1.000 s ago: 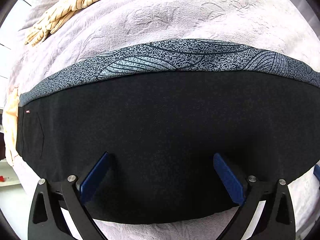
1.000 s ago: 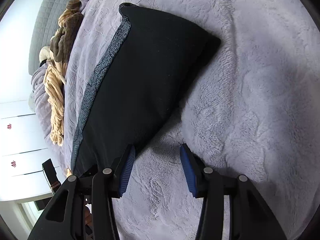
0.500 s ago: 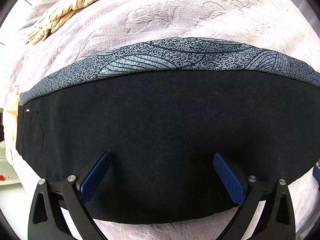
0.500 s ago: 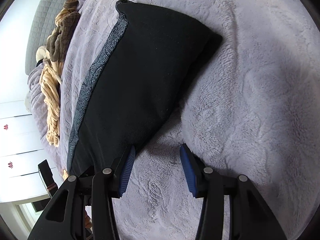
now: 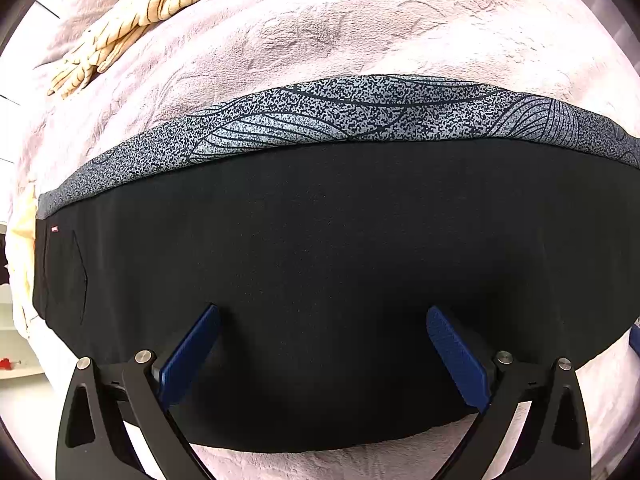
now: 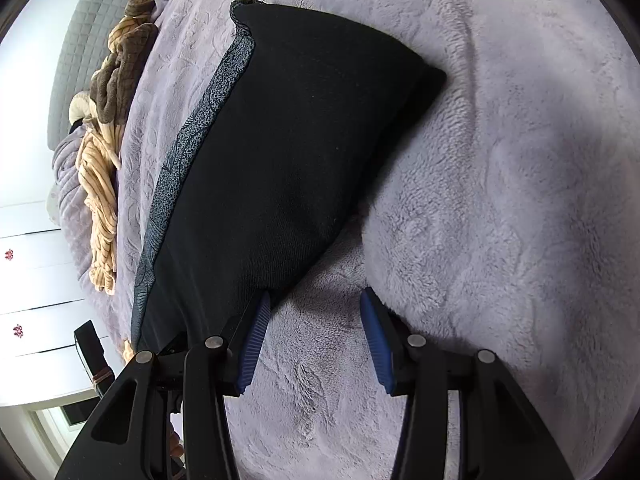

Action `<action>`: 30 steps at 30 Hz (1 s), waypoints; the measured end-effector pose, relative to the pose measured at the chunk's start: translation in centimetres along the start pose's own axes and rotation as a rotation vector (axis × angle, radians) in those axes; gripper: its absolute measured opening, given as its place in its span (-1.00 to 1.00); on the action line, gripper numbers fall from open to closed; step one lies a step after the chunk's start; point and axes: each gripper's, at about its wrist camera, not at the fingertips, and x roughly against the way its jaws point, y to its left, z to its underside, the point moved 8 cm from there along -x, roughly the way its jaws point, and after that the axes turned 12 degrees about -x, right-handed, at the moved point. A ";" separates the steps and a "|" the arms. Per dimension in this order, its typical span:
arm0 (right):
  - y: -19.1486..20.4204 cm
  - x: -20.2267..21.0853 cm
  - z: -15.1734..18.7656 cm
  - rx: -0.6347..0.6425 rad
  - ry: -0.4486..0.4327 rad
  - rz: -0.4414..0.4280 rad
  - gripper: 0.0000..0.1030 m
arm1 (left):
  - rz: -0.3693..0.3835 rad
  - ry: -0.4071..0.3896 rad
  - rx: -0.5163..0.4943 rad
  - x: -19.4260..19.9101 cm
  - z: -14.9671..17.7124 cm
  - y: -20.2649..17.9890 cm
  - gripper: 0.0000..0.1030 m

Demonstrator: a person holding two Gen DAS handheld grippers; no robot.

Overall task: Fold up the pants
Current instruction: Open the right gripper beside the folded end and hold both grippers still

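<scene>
The black pants [image 5: 320, 264] lie folded flat on a lilac fleece blanket [image 5: 360, 32], with a grey patterned side stripe [image 5: 360, 116] along their far edge. My left gripper [image 5: 322, 316] points steeply down over the dark cloth, its blue pads wide apart, nothing between them. In the right wrist view the same pants [image 6: 288, 152] stretch away to the upper left. My right gripper [image 6: 314, 300] stands open over the blanket [image 6: 500, 200] just beside the pants' near edge; its left pad [image 6: 256, 328] is at that edge, gripping nothing.
A cream striped garment [image 5: 132, 20] lies bunched at the blanket's far side, seen also as a cream and brown heap [image 6: 108, 128] near a grey quilted headboard [image 6: 84, 40]. White cupboards [image 6: 28, 280] stand past the bed. Another cream cloth [image 5: 20, 248] shows at the pants' left end.
The left wrist view shifted slightly in the first half second, the pants sliding a little in frame. The right wrist view tilted slightly. Both grippers keep the same opening.
</scene>
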 end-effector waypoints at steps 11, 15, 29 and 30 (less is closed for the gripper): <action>0.0 0.0 0.0 0.001 -0.008 0.003 0.00 | 0.003 -0.001 -0.002 0.4 -0.3 -0.5 1.00; -0.1 0.0 0.0 0.005 -0.013 -0.006 0.01 | 0.002 -0.002 0.000 0.4 -0.5 -0.5 1.00; 0.5 1.1 -0.4 0.001 -0.034 -0.052 0.01 | -0.009 -0.005 0.000 0.8 -1.1 -1.7 1.00; 0.8 1.5 -0.7 0.006 -0.050 -0.071 0.01 | -0.010 -0.006 -0.001 0.8 -1.1 -1.8 1.00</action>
